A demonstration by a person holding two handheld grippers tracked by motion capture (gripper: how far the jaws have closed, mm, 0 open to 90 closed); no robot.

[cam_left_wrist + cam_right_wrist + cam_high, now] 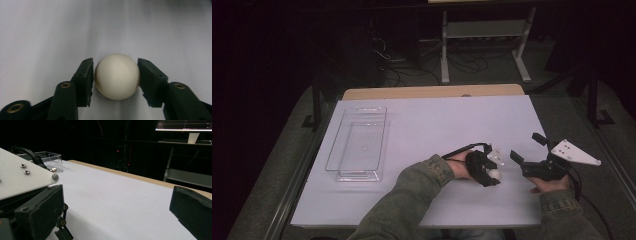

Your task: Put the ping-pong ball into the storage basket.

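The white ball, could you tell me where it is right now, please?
The white ball sits between the left gripper jaws on the table, right of centre in the high view, near the right gripper.

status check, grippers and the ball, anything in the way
Left gripper jaws either side of the white ball on the table. Right gripper open, holding nothing. Clear tray off to the left, path open.

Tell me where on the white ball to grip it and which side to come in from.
Grip the white ball across its widest middle, one of the fingers on each opposite side, coming from above with the left gripper. It is round and smooth and sits on the flat white table, so a hold off the middle would likely let it slip out. The fingers already flank it there.
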